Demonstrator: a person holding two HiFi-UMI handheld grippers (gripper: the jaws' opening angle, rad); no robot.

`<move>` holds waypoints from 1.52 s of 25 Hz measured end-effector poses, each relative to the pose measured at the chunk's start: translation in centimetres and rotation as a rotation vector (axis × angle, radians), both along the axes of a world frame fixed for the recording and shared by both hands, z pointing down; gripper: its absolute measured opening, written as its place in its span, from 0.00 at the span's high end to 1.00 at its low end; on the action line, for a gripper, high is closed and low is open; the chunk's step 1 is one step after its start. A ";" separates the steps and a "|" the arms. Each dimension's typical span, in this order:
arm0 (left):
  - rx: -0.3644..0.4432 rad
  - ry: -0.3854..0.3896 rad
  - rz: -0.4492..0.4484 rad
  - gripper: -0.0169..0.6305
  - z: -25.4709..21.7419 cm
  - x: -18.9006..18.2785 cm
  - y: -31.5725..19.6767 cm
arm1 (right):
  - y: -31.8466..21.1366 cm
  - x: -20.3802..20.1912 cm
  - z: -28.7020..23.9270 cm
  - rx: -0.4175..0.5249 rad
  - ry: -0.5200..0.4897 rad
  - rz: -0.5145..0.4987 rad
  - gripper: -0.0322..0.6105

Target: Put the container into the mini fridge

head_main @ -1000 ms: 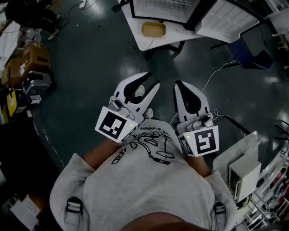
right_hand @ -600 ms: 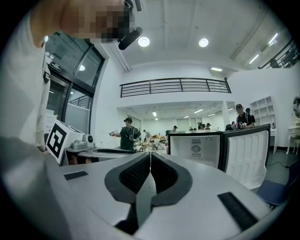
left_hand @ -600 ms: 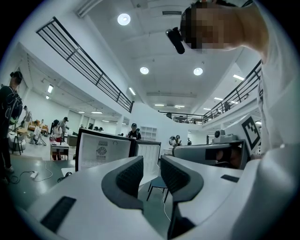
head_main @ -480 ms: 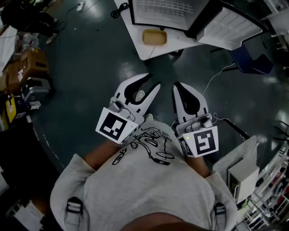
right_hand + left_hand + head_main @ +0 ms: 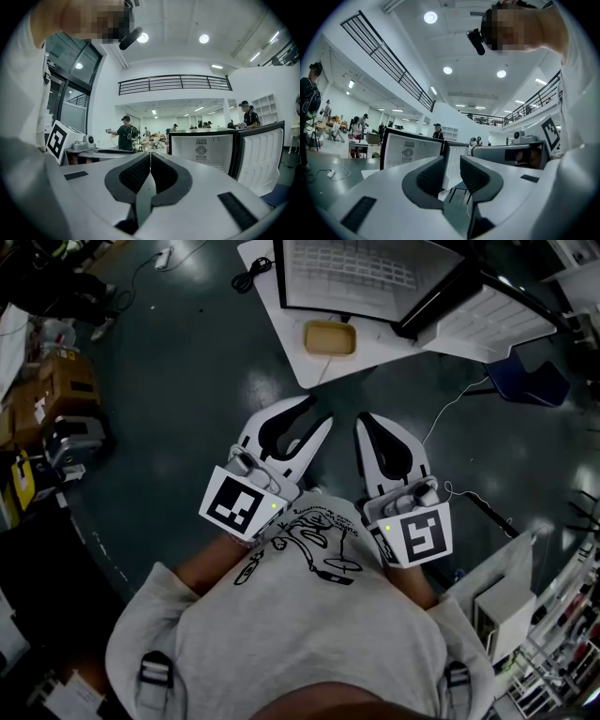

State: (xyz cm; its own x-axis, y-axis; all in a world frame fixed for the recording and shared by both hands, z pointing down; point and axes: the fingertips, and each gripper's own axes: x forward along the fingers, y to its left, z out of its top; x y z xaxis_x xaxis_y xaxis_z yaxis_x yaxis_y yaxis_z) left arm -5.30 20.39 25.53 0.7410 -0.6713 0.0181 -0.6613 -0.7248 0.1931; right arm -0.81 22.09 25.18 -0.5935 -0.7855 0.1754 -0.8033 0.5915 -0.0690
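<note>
left gripper [image 5: 321, 410]: jaws closing, only a narrow gap left between the pads, nothing in it; in the left gripper view just the fridge front shows through the gap
right gripper [image 5: 362, 420]: jaws fully together, pads touching along their length, holding nothing
both are held side by side close to the person's grey shirt [image 5: 309, 615], tips pointing forward, near each other but not touching, over the dark floor [image 5: 187, 381]
container [image 5: 330, 337]: shallow tan tray, straight ahead of the left jaw tips, slightly left of the right tips' line, well apart from both; sits on the white table [image 5: 289, 332] near its front edge, untouched
mini fridge [image 5: 361, 277]: just beyond the container, further ahead of both jaws; white interior faces the grippers, door [image 5: 487, 310] swung open, ahead-right of the right jaws
right gripper view: fridge cavity right of the closed jaws, left gripper's marker cube [image 5: 58, 139] to their left
blue chair [image 5: 525, 381] ahead-right of the right jaws, past the table; white cable [image 5: 450, 395] on the floor right of the right tips
container not in the fridge yet
</note>
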 end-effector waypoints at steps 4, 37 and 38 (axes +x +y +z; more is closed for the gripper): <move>0.000 -0.025 0.019 0.79 1.1 -1.4 -2.6 | -2.5 -1.6 0.5 -0.011 0.013 0.001 0.91; -0.012 -0.004 0.025 0.80 1.1 -1.2 -10.6 | -10.8 -0.6 0.7 0.000 -0.005 0.041 0.91; -0.009 -0.003 0.025 0.80 1.0 -0.9 -10.9 | -11.1 -0.3 0.6 0.001 -0.005 0.039 0.91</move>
State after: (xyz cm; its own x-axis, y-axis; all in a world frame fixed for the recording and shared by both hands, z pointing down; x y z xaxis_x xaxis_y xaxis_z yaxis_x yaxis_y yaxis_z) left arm -6.20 9.46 26.51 0.7574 -0.6525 0.0263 -0.6438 -0.7394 0.1971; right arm -1.16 10.99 25.78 -0.5637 -0.8081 0.1712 -0.8252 0.5602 -0.0726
